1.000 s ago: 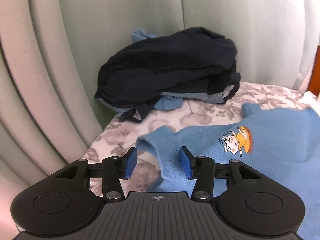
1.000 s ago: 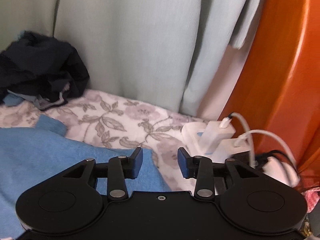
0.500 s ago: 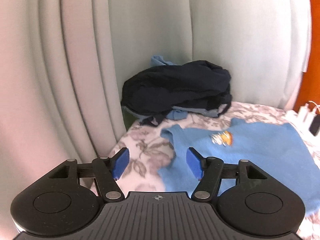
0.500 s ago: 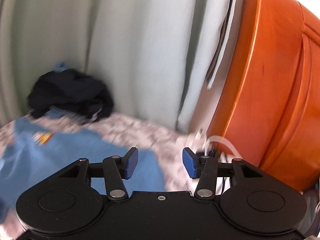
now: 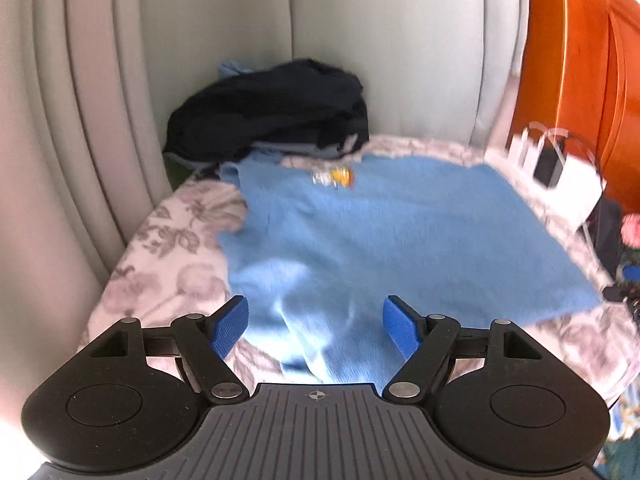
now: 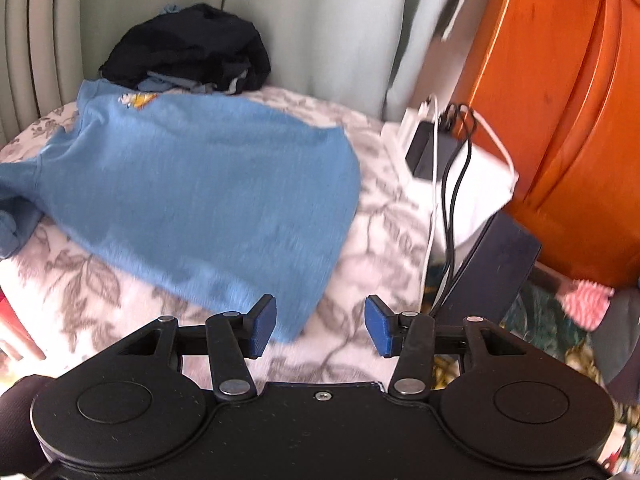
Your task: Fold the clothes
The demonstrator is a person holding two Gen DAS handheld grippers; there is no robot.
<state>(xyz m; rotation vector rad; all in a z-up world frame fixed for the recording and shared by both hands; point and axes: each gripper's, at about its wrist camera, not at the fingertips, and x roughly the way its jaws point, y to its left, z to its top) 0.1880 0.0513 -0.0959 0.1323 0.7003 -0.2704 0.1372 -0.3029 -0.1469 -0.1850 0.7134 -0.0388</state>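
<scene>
- Blue sweater point(image 5: 384, 236): spread flat on the floral bedspread point(image 5: 172, 264), cartoon patch point(image 5: 334, 178) toward the far end, one sleeve trailing off the near edge beneath the left gripper point(image 5: 316, 326).
- Left gripper: jaws wide apart, just been opening; sweater fabric visible in the gap but below the blue pads point(image 5: 230, 326), not pinched. Released, then.
- Right gripper point(image 6: 320, 324): jaws parted, nothing between them but bedspread; lower corner of the sweater just beside its left pad, not touched.
- Compared with a second ago: both grippers pulled back and away from the garment. Then, close in over the sleeve and the hem corner; now, the whole sweater in view of both cameras (some motion blur in each).
- Meaning for the task: probably the laying-out and smoothing step done, and a pause to size up the garment before the first fold. No fold made yet.
- Further out: dark clothes pile point(image 5: 272, 112) at the head of the bed against the pale curtain point(image 5: 380, 40), touching the sweater's collar end.
- To the right: white power strip point(image 6: 460, 176) with chargers and cables near the sweater's side edge, orange wooden headboard point(image 6: 560, 100) behind it. Cables a likely snag if the next fold sweeps that way.
</scene>
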